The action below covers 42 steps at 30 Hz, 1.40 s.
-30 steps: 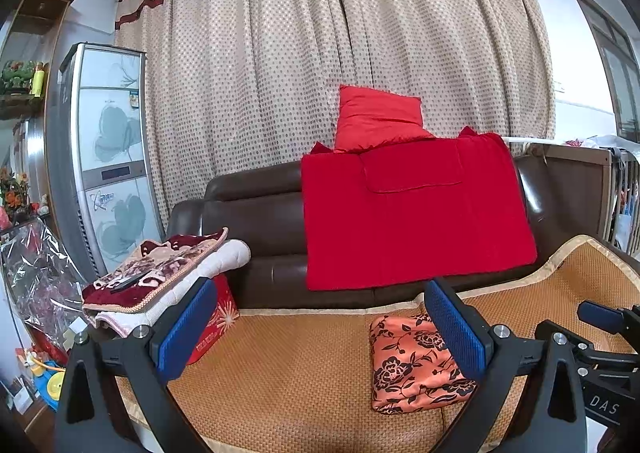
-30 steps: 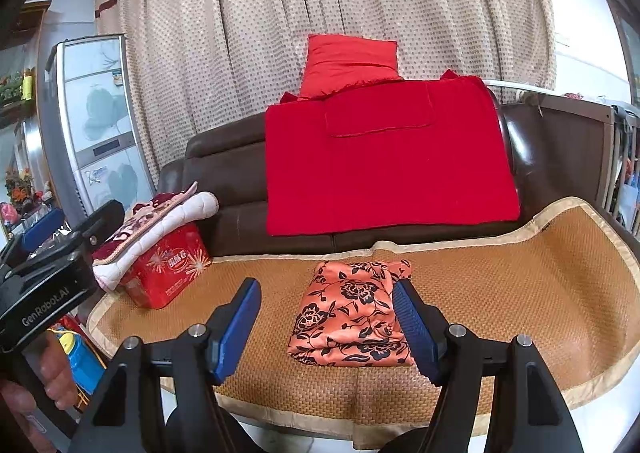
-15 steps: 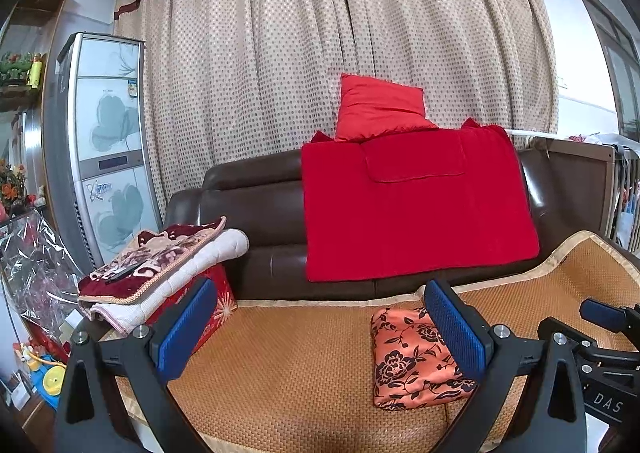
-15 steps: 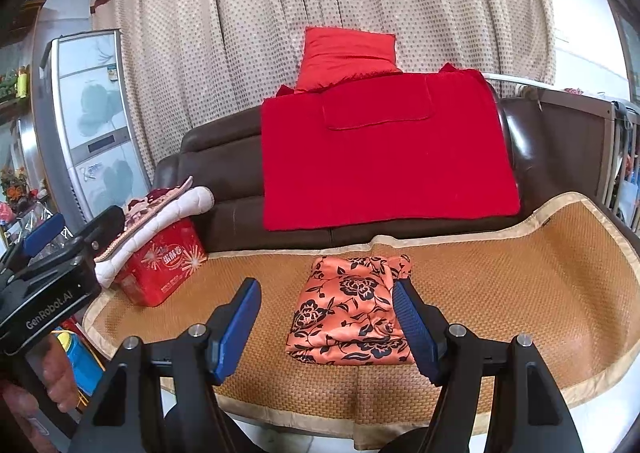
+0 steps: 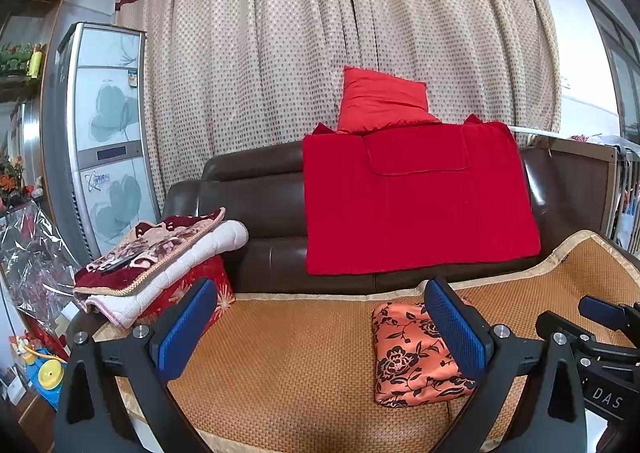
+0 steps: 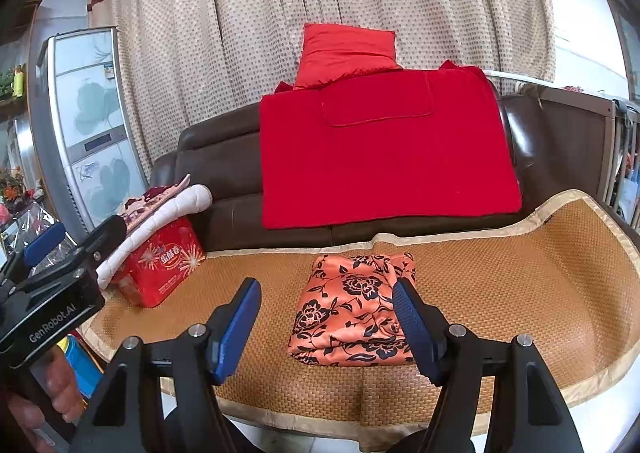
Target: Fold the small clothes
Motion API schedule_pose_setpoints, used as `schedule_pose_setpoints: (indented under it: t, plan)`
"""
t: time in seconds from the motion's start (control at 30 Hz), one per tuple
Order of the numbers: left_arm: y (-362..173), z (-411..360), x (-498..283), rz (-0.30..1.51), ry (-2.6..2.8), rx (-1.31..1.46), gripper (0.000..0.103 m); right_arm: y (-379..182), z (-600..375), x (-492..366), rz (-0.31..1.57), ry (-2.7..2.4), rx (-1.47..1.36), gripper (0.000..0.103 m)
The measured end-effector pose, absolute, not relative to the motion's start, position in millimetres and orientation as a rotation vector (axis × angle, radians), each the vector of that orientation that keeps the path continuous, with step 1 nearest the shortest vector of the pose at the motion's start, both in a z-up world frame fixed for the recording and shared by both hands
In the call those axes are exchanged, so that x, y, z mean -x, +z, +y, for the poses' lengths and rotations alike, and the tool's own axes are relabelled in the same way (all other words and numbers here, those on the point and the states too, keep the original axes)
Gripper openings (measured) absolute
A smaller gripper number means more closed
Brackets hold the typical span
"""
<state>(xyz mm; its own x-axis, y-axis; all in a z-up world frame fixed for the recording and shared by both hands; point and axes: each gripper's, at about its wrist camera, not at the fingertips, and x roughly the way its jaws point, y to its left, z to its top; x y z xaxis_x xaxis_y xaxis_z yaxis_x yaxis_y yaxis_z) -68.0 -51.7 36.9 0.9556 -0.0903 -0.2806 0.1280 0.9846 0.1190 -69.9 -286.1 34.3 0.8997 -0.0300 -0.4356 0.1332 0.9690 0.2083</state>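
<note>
A folded orange garment with black flowers (image 5: 412,357) lies flat on the woven mat (image 5: 288,357) of the sofa seat; it also shows in the right wrist view (image 6: 352,313). My left gripper (image 5: 320,329) is open and empty, held back from the seat, left of the garment. My right gripper (image 6: 326,327) is open and empty, held above the front of the seat, with the garment seen between its fingers and apart from them. The left gripper's body (image 6: 52,293) shows at the left of the right wrist view.
A red blanket (image 5: 416,201) and red pillow (image 5: 380,101) hang on the brown sofa back. A red package (image 6: 160,261) with folded blankets (image 5: 160,249) on top sits at the seat's left end. A tall cabinet (image 5: 104,141) stands left.
Both grippers have tilted upward slightly and drawn back a little; the garment sits lower in both views. The garment has not moved. Both grippers stay open.
</note>
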Motion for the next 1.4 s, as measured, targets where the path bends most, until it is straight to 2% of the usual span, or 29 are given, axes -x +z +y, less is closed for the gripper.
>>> schedule_pose_setpoints:
  t: [0.5,1.4]
  plan:
    - [29,-49,51,0.304,-0.108,-0.136,0.103,31,-284,54,0.455,-0.092,-0.24,0.072]
    - [36,-58,67,0.271,-0.12,-0.174,0.103,37,-295,68,0.417,-0.098,-0.274,0.072]
